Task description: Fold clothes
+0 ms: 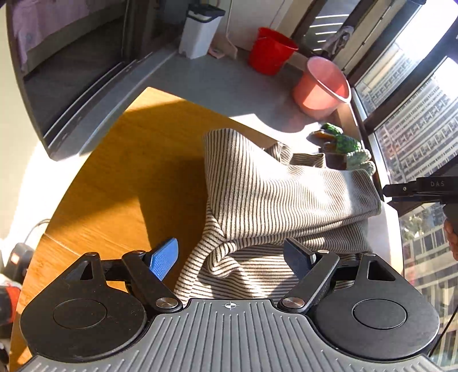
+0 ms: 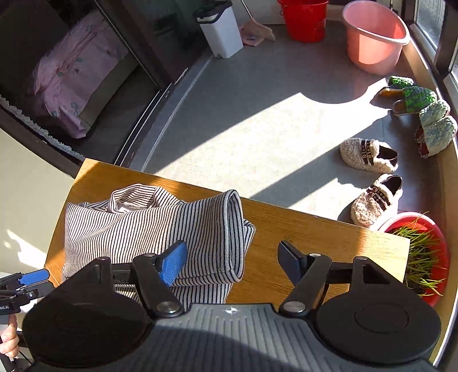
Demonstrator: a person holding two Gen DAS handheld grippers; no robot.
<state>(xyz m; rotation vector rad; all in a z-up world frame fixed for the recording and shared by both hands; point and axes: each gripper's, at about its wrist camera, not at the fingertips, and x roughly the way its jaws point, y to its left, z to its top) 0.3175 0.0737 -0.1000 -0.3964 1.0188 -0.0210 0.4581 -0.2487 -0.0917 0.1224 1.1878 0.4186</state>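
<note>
Sitting half-folded on the wooden table point(image 2: 315, 234) was the striped shirt point(image 2: 160, 226). Left tongs point(image 1: 232, 259) were spread wide over its rumpled edge, gripping nothing. Right tongs point(image 2: 232, 261) gaped too, empty, blue pad over the fold, the other over bare wood.

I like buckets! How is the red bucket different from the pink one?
The red bucket is deep red and stands beside the white bin; the pink bucket is pale pink and sits nearer the window. The pink bucket looks wider at its rim. The red bucket is in shade, the pink one partly sunlit. Both stand upright on the grey floor.
</note>
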